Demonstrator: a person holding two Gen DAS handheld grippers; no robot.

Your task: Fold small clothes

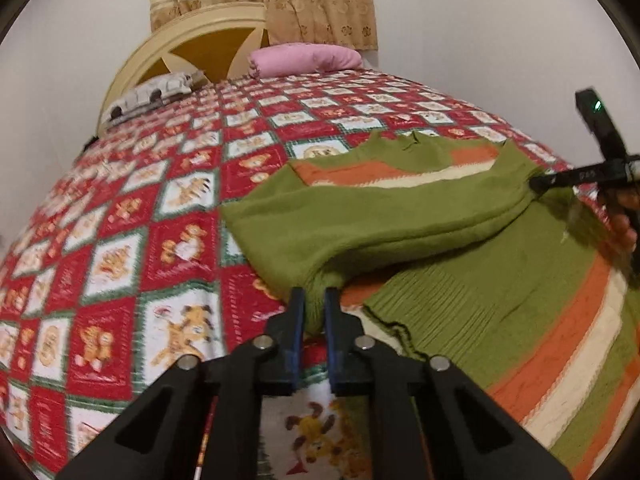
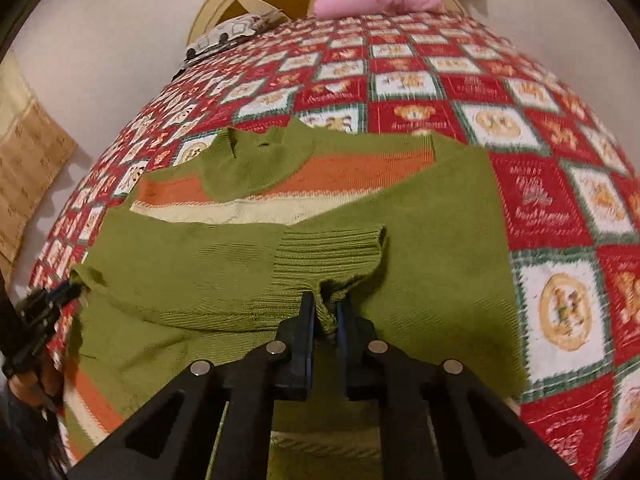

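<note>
1. The left gripper (image 1: 314,300) points downward, its jaws pinched on a fold of green knit.
2. The right gripper (image 2: 326,304) also tilts downward, jaws clamped on green ribbed knit.
3. A hand (image 1: 626,220) grasps the right gripper's handle.

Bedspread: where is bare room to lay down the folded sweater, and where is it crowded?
Free: the bedspread between the sweater and the pillows, and beside the sweater's edge. Crowded: the near edge, where left gripper and right gripper pinch it.
</note>
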